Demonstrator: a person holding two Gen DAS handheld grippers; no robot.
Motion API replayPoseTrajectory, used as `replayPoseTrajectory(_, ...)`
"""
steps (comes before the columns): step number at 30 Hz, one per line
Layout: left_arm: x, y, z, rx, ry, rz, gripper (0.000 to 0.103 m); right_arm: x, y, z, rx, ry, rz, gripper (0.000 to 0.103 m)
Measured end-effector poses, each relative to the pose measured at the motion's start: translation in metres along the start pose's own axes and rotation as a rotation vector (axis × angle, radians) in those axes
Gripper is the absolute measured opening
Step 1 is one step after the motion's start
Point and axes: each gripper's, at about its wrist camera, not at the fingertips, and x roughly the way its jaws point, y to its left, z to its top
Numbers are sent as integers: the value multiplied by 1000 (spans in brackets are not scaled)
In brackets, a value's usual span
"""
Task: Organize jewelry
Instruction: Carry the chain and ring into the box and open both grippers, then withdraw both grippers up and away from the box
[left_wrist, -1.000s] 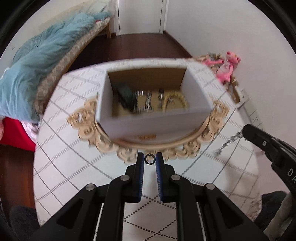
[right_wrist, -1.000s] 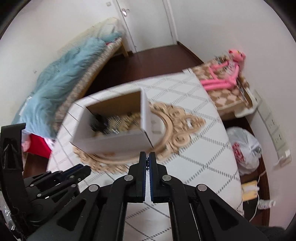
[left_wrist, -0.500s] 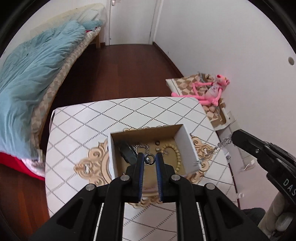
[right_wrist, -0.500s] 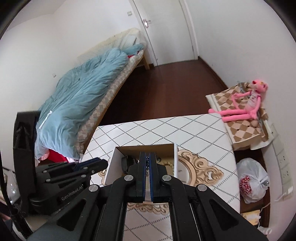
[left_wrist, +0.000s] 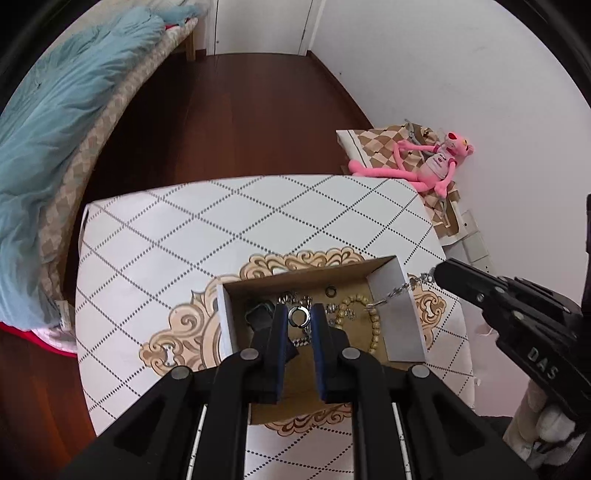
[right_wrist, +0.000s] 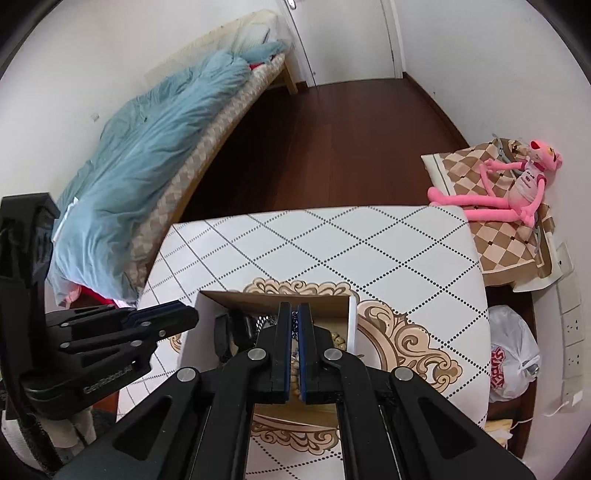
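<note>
An open cardboard box (left_wrist: 400, 317) stands on the white diamond-patterned table (left_wrist: 229, 229). It holds a beaded bracelet (left_wrist: 373, 325), a small dark ring (left_wrist: 330, 291), silver pieces and a dark object (left_wrist: 258, 317). My left gripper (left_wrist: 299, 317) is shut on a silver ring (left_wrist: 298, 316) above the box. My right gripper (right_wrist: 294, 317) is shut on a silver chain (left_wrist: 402, 290) that hangs over the box's right wall. The right gripper shows at the right in the left wrist view (left_wrist: 437, 273). The box also shows in the right wrist view (right_wrist: 351, 321).
A gold ornate pattern (right_wrist: 406, 343) lies under the box. A bed with a blue duvet (right_wrist: 147, 147) stands at the left. A pink plush toy (right_wrist: 517, 192) lies on a checkered cushion at the right. A plastic bag (right_wrist: 513, 365) sits beside the table.
Both grippers have risen and moved over the box, so the table looks smaller. The ring and the chain stay held, and the chain now drapes across the box's right wall.
</note>
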Motion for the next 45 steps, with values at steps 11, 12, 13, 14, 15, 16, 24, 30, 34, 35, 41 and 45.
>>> replayPoseTrajectory(11, -2, 11, 2, -46, 26, 122, 23, 28, -4, -11, -6, 163, -43, 8)
replayPoseTrajectory(12, -4, 12, 1, -43, 17, 146, 29, 27, -4, -12, -13, 163, -57, 13)
replayPoseTrajectory(13, -7, 13, 0, -46, 6, 163, 44, 26, -3, -14, -13, 164, -67, 28)
replayPoseTrajectory(14, -8, 15, -1, -49, -2, 177, 62, 25, -3, -14, -15, 162, -80, 48)
replayPoseTrajectory(15, -11, 17, -4, -55, -17, 196, 67, 24, -3, -15, -18, 157, -95, 57)
replayPoseTrajectory(16, -14, 19, -6, -59, -31, 210, 69, 22, -2, -17, -22, 151, -115, 67)
replayPoseTrajectory(24, -6, 30, -39, -78, -52, 321, 99, 25, -6, -42, -20, 164, -273, 96)
replayPoseTrajectory(30, -2, 31, -63, -114, -48, 331, 99, 17, -8, -63, 4, 158, -316, 100)
replayPoseTrajectory(34, -18, 23, -73, -122, -63, 318, 99, -4, -2, -71, 11, 129, -338, 100)
replayPoseTrajectory(35, -24, 20, -75, -118, -71, 313, 99, -10, 0, -73, 11, 123, -340, 100)
replayPoseTrajectory(41, -78, -1, -92, -93, -150, 307, 99, -69, 18, -89, 15, 41, -350, 100)
replayPoseTrajectory(45, -120, -14, -107, -92, -207, 297, 99, -123, 31, -101, 20, -36, -345, 100)
